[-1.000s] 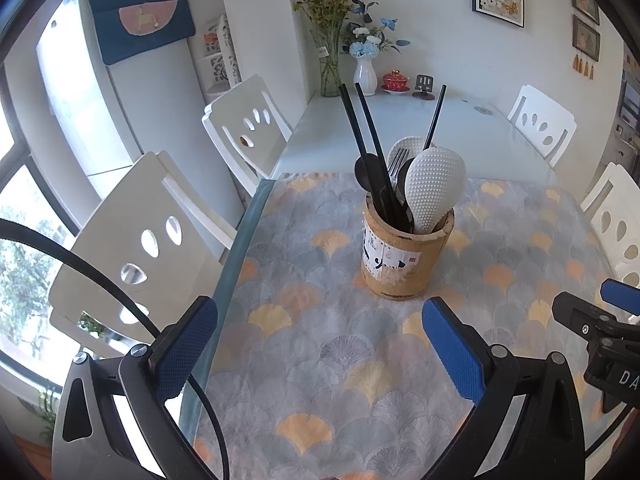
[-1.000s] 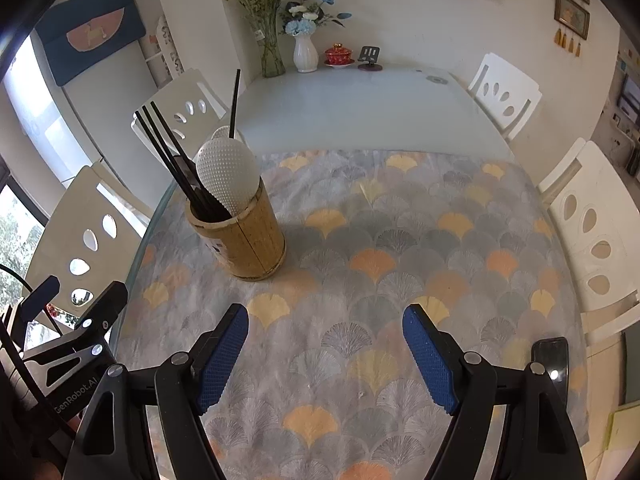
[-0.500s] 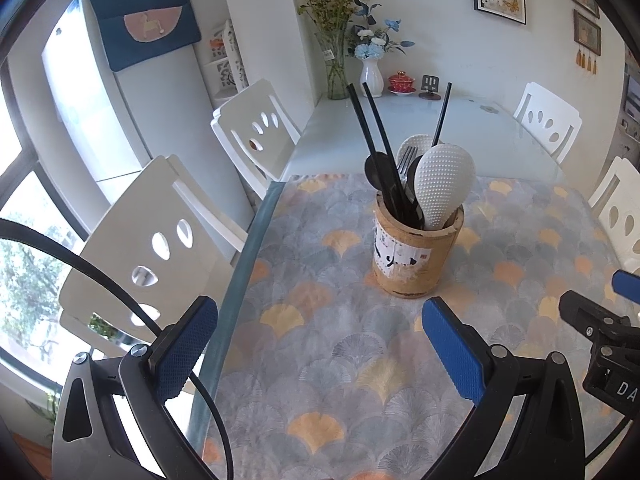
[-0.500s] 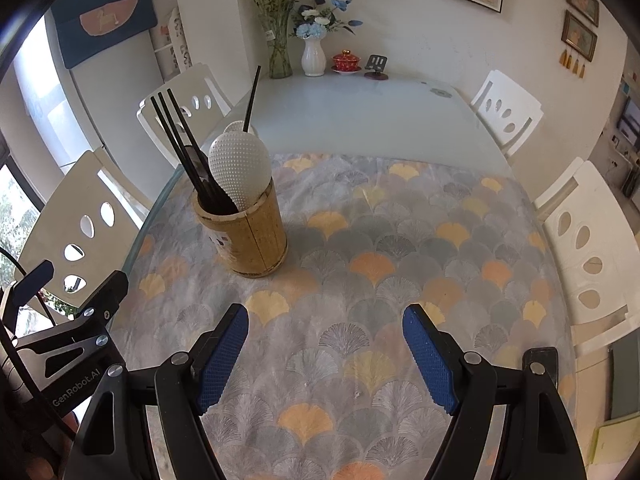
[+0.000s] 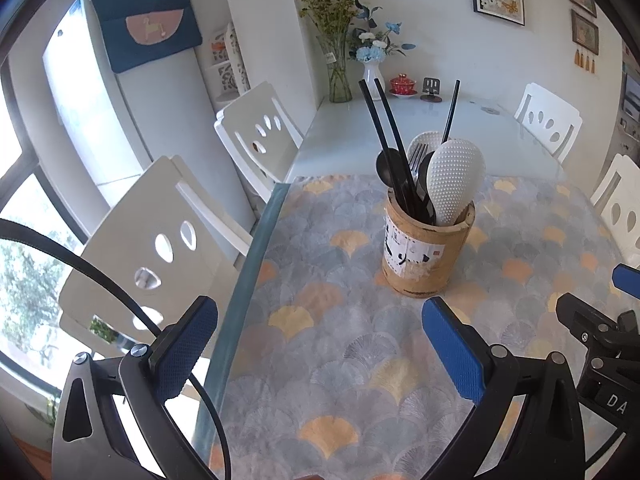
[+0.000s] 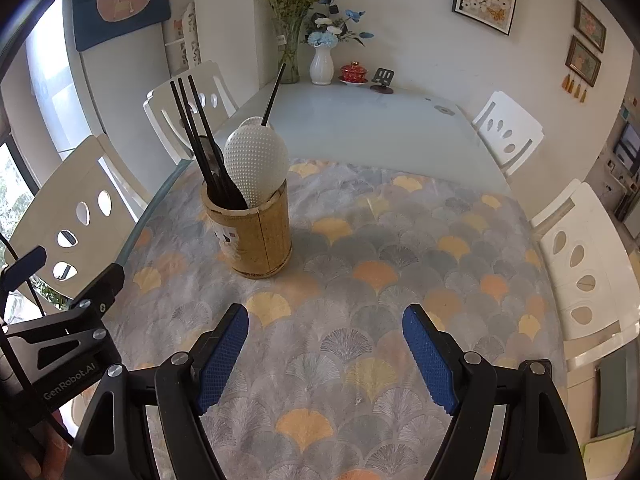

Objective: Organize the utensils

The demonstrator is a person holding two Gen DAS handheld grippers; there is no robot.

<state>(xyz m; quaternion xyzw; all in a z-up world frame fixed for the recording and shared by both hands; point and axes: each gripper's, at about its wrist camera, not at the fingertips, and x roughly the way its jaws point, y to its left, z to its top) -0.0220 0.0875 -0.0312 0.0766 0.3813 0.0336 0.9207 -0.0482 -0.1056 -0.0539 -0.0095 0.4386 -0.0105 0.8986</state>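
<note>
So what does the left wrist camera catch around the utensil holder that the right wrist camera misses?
Only the left wrist view shows a fork and a black spoon in the utensil holder, plus most of its paper label. Only the right wrist view shows the holder's side seam and the open right gripper. Both show the white rice paddle, black chopsticks and patterned tablecloth.

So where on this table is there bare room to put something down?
Most of the patterned cloth is bare, right of and in front of the bamboo holder. The glass tabletop beyond is bare up to the vases by the wall. It is crowded only inside the holder.
</note>
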